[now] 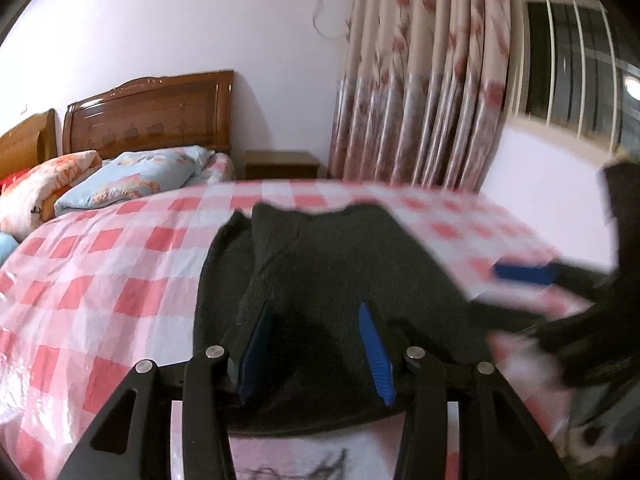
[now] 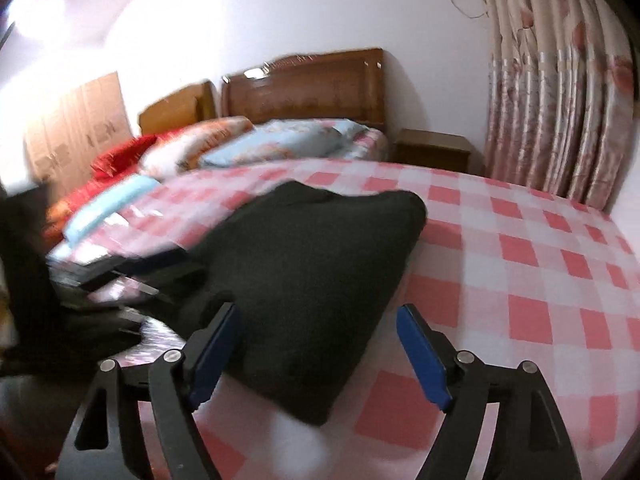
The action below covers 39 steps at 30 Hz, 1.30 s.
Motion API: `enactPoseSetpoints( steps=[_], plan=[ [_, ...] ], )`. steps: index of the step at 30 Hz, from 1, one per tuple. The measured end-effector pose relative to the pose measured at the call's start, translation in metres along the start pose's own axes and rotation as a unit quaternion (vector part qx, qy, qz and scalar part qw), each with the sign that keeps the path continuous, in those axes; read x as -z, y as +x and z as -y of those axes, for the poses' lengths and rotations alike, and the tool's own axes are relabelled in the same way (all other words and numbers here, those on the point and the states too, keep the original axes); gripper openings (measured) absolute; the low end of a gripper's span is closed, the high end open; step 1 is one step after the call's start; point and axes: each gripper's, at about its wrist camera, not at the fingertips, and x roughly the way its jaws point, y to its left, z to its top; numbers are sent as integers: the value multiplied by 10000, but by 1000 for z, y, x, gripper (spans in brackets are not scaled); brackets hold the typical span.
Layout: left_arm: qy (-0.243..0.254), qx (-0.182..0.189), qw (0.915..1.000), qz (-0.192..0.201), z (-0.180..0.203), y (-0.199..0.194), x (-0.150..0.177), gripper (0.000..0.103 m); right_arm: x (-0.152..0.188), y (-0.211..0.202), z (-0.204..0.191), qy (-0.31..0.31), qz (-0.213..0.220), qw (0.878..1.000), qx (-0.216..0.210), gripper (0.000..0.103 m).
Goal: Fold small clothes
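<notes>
Checked bedsheet (image 2: 520, 256), wooden headboard (image 1: 152, 116), floral curtain (image 1: 420, 80).

Dim indoor light, lamp glare (image 2: 24, 8) upper left; motion blur, fisheye-curved edges

Checked bedsheet (image 1: 100, 264), pillows (image 1: 132, 178), curtain (image 1: 420, 92).

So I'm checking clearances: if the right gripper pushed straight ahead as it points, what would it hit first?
Probably the dark garment: the open right gripper already straddles its near corner on the checked bedsheet. Exact height above it is unclear.
</notes>
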Motion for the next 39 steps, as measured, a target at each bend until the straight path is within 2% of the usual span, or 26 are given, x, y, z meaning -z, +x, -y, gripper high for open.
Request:
enactPoseSetpoints(
  steps=[1,3,5,6,8,9,11,14,18,20,22,23,24,25,27,28,29,30,32,34,35,36,37,39],
  plan=[
    [51,-42,10000,55,1,-3,-5,47,-3,6,1,23,-60,10000,74,103],
    [239,-295,9993,14,1,-2,-21,48,-14,11,0,98,10,9999,-79,103],
    [261,-517,9978,-309,-4,10,-33,55,-21,12,-9,-97,140,9998,-139,103],
    [210,-707,9956,-574,-9,22,-34,55,-23,17,-17,-295,142,9994,-121,103],
    [149,-1004,9895,-1032,-16,45,-27,59,-17,34,-30,-642,-94,9979,-31,103],
    [82,-935,9884,-1196,-20,55,-18,61,-9,45,-38,-911,-234,9955,102,103],
    [-104,-859,9916,-965,-24,50,-12,63,0,44,-50,-1318,-73,9906,358,103],
    [-102,-819,9936,-767,-25,39,-15,63,-8,34,-49,-1212,-114,9923,228,103],
    [-60,-914,9939,-611,-20,39,-45,63,-28,23,-41,-1254,206,9912,365,103],
    [249,-827,9949,-518,-6,47,-67,63,-43,25,-24,-978,273,9943,334,103],
    [354,-670,9954,-578,3,59,-79,63,-57,35,-5,-602,211,9976,280,103],
    [294,-546,9959,-652,5,71,-84,63,-63,43,5,-430,118,9987,226,32],
    [235,-537,9956,-729,6,80,-84,63,-68,53,15,-248,16,9997,85,2],
    [201,-595,9945,-833,6,91,-82,63,-69,60,18,-184,-30,9998,7,0],
    [162,-747,9890,-1263,0,118,-68,61,-63,83,19,-349,-406,9986,34,2],
    [158,-795,9868,-1400,-3,126,-60,62,-59,89,18,-513,-442,9977,22,7],
    [109,-730,9894,-1248,-8,124,-57,63,-58,88,17,-628,-355,9974,-20,8],
    [-70,-599,9896,-1310,-14,121,-56,63,-60,87,16,-663,-410,9970,-12,9],
    [-342,-442,9892,-1355,-21,114,-64,61,-67,85,17,-675,-460,9967,0,5],
    [-320,-461,9919,-1136,-21,106,-74,61,-80,87,21,-610,-349,9974,180,6],
    [-285,-471,9931,-1039,-20,103,-81,61,-87,89,25,-498,-325,9980,208,14],
    [-249,-505,9932,-1022,-20,104,-85,61,-94,95,29,-345,-325,9987,210,36],
    [-208,-573,9927,-1041,-20,106,-87,61,-98,100,31,-307,-333,9986,269,103],
    [-182,-790,9889,-1249,-25,120,-85,61,-102,115,31,-452,-389,9968,533,103]
  ],
)
